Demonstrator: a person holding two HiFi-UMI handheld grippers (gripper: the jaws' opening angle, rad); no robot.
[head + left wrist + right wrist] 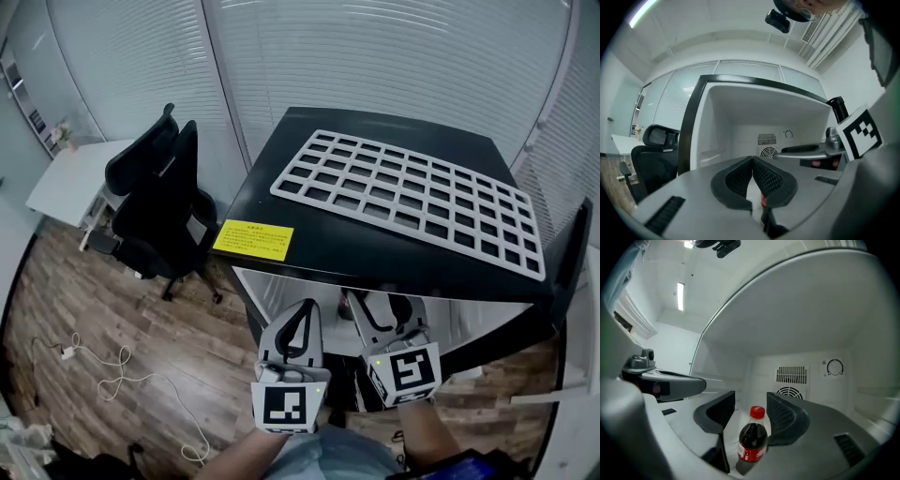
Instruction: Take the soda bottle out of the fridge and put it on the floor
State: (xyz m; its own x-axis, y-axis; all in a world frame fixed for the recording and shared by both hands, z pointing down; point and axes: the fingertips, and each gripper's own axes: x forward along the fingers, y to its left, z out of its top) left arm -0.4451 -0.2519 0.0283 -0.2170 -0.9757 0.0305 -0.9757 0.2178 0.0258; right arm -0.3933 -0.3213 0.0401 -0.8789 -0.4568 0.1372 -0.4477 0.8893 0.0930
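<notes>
The soda bottle [753, 441], dark cola with a red cap and red label, stands upright on the white floor of the open black fridge [375, 248]. My right gripper [751, 401] is open; the bottle stands between its jaws, close to the right pad, and neither pad presses on it. In the head view the right gripper [386, 305] reaches into the fridge opening. My left gripper [302, 311] is beside it, to the left, at the fridge mouth. Its jaws [752, 160] meet at the tips, shut on nothing. A sliver of the bottle [763, 199] shows under them.
A white grid rack [412, 192] lies on the fridge top beside a yellow sticker [253, 239]. The fridge door [570, 267] hangs open at the right. A black office chair [159, 202], a white desk [70, 178] and a loose white cable [112, 370] are on the wooden floor to the left.
</notes>
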